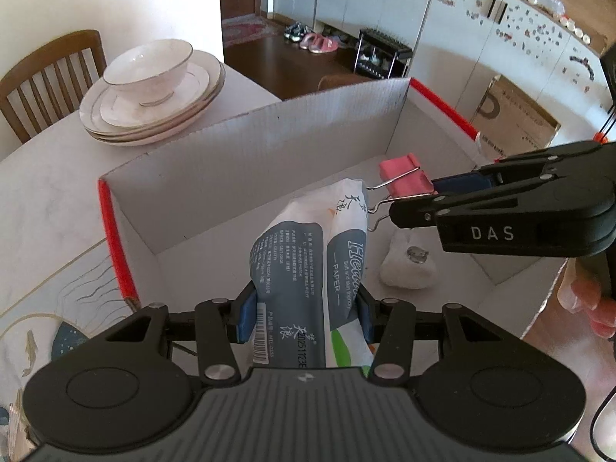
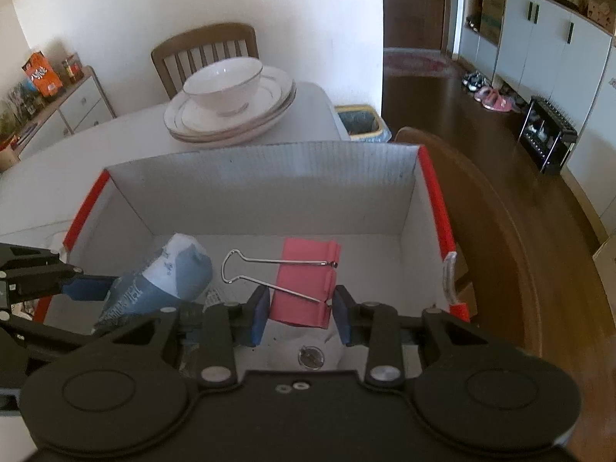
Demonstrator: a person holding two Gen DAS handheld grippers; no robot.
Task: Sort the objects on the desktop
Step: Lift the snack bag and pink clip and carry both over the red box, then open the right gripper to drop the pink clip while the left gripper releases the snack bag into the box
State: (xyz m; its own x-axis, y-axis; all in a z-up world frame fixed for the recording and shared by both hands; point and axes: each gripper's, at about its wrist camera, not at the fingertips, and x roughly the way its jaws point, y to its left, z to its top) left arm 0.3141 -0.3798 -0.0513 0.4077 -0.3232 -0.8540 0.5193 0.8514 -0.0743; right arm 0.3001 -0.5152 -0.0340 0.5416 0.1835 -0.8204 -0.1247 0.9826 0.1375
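My left gripper (image 1: pixel 306 317) is shut on a white and grey-blue tissue pack (image 1: pixel 308 269), which hangs over the inside of a white cardboard box (image 1: pixel 246 154) with red edges. From the right in the left wrist view, my right gripper (image 1: pixel 431 196) reaches in, shut on a pink binder clip (image 1: pixel 404 179). In the right wrist view the right gripper (image 2: pixel 300 315) squeezes the pink binder clip (image 2: pixel 304 281) between blue pads, its wire handles pointing left. The tissue pack (image 2: pixel 161 281) and left gripper (image 2: pixel 88 287) show at the left there. A small white object (image 1: pixel 408 265) lies on the box floor.
Stacked white plates with a bowl (image 1: pixel 154 88) on top stand on the table behind the box, in front of a wooden chair (image 1: pixel 50 81). A bin (image 2: pixel 360 123) sits past the table's edge. Dark wooden floor (image 2: pixel 462 96) and cabinets lie to the right.
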